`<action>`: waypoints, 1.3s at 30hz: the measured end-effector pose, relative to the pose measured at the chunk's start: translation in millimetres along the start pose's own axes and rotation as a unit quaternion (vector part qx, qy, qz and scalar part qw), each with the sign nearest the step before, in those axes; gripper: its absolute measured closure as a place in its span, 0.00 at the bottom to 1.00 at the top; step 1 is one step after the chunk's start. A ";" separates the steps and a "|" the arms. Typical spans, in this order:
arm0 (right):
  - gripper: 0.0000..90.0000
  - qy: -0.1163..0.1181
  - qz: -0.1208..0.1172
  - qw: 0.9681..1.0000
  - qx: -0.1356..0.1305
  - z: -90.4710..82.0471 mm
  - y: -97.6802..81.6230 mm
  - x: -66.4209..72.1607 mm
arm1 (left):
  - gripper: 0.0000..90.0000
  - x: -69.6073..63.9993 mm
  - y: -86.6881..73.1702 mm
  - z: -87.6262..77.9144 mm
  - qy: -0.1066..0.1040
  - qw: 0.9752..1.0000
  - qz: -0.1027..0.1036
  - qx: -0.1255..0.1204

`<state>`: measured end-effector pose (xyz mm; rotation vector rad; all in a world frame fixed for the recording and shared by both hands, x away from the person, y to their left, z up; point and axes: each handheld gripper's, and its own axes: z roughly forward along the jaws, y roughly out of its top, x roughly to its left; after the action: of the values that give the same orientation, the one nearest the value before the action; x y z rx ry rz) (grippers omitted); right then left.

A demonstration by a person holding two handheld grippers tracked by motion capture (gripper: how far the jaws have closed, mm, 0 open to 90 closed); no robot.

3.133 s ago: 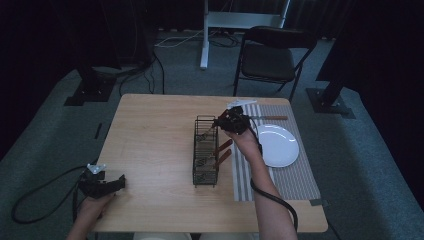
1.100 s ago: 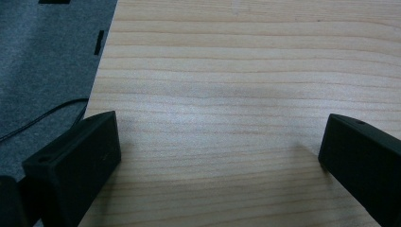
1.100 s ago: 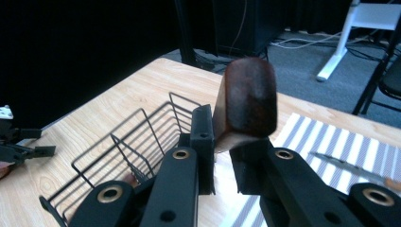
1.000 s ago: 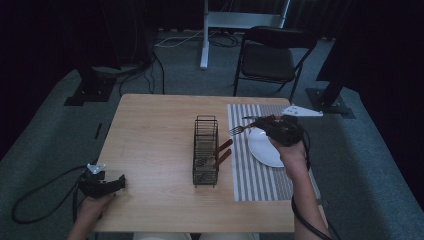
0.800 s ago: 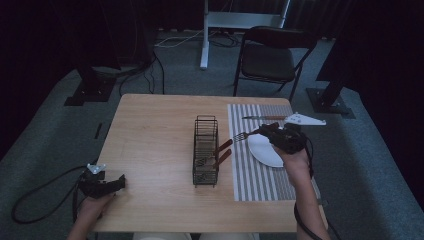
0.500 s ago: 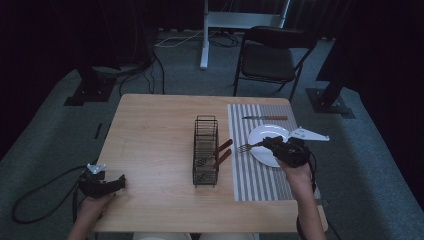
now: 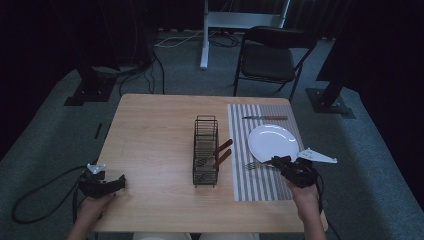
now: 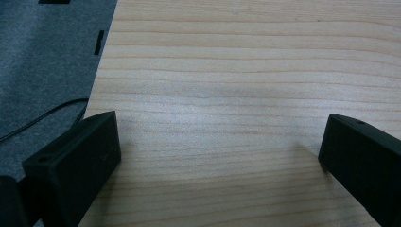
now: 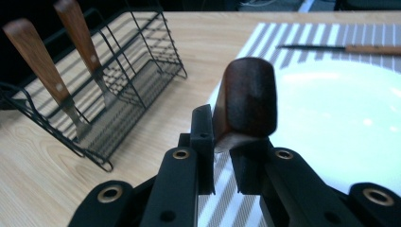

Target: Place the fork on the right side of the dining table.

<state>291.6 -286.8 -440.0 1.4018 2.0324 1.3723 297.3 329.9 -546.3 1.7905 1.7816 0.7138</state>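
Observation:
My right gripper (image 7: 281, 163) (image 9: 227, 137) is shut on a fork with a brown wooden handle (image 9: 246, 97). The fork's tines (image 7: 252, 165) point left, low over the striped placemat (image 7: 260, 187), just in front of the white plate (image 7: 272, 141) (image 9: 340, 123). A black wire rack (image 7: 205, 150) (image 9: 137, 75) stands left of the mat with two wooden-handled utensils (image 7: 222, 152) (image 9: 38, 52) leaning in it. My left gripper (image 7: 119, 183) (image 8: 217, 156) rests at the table's near left corner, jaws wide open over bare wood.
A wooden-handled knife (image 7: 265, 118) (image 9: 340, 48) lies across the far end of the placemat. The wooden table (image 7: 150, 130) has bare room between the rack and my left gripper. A black chair (image 7: 272, 60) stands behind the table.
My right gripper carried the fork from the rack, over the plate, then down and nearer to the mat's front. The left gripper stayed still.

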 end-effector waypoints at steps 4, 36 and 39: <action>0.90 0.005 0.017 1.000 0.001 -4.1 -11.6 -4.4 | 0.00 0.0 0.0 0.0 0.000 1.000 0.000 0.000; 0.85 0.017 0.152 0.988 -0.008 -13.1 -54.0 -52.0 | 0.00 -0.3 -0.2 -0.2 0.001 1.000 -0.001 0.000; 0.81 0.008 0.156 0.988 -0.001 -11.9 -57.2 -56.9 | 0.00 -0.4 -0.3 -0.3 0.002 1.000 -0.002 0.000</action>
<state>278.9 -344.7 -496.0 1.7717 1.8763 1.5094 296.8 329.5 -546.3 1.7871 1.7867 0.7161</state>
